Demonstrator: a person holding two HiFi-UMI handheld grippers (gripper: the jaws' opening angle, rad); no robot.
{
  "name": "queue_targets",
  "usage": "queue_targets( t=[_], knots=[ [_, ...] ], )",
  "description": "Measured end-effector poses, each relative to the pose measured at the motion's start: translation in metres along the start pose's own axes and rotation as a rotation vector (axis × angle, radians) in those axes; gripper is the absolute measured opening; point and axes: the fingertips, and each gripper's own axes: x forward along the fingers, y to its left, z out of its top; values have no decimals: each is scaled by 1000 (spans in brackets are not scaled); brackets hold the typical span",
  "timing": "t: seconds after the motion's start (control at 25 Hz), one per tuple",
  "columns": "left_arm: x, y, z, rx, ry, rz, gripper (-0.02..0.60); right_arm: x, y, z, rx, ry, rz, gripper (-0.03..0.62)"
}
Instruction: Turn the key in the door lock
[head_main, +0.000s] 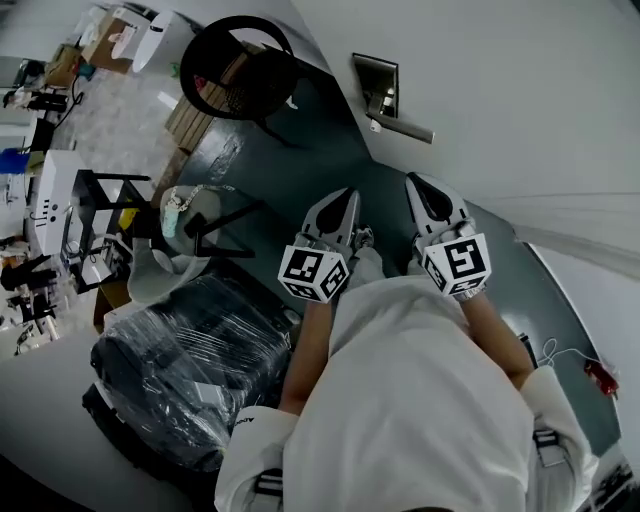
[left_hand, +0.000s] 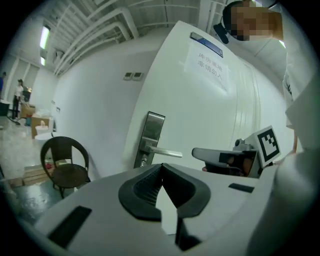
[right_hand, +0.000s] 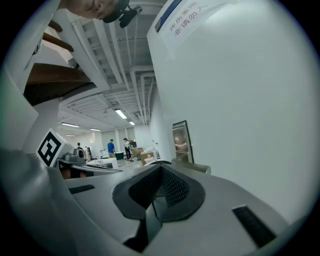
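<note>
Left gripper (head_main: 348, 200) and right gripper (head_main: 422, 185) are both pinched shut, empty. The door lock (head_main: 377, 88) stands upright just ahead of them, and the right one looks nearer.

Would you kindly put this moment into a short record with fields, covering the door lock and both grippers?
lock plate: steel, upright on the white door
lever handle: level, untouched
key: too small to make out for certain
left gripper: jaws together, nothing between them, short of the lock
right gripper: jaws together, empty, also short of the lock
chair: dark, round-backed, standing by the wall beside the door
</note>
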Motion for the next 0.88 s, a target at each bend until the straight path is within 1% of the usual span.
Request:
queue_targets(
  t=[0.12, 0.28, 0.36, 0.44, 0.52, 0.6, 0.72, 0.8, 0.88],
  knots=[
    [-25, -3, -4, -10, -29, 128, 9, -5, 13, 9, -8, -10, 97, -8],
    [-55, -2, -24, -44, -59, 262, 9, -7, 33, 0, -25, -1, 216, -8],
    [-66, -8, -26, -28, -79, 313, 9, -9, 47, -3, -59, 3, 306, -8],
    [-76, -15, -20, 9, -102, 371, 9, -14, 61, 5, -96, -14, 403, -8],
    [-84, -21, -14, 34, -126, 428, 9, -20, 67, 17, -109, -37, 459, -8],
    [-89, -28, -10, 42, -143, 452, 9, -26, 66, 26, -91, -47, 458, -8],
    [-90, -41, -5, 71, -156, 424, 9, -33, 67, 33, -71, -63, 436, -8],
    [-93, -51, -1, 103, -159, 402, 9, -41, 73, 33, -93, -62, 442, -8],
    [-103, -61, -1, 118, -158, 401, 9, -54, 81, 31, -126, -40, 457, -8]
  ],
)
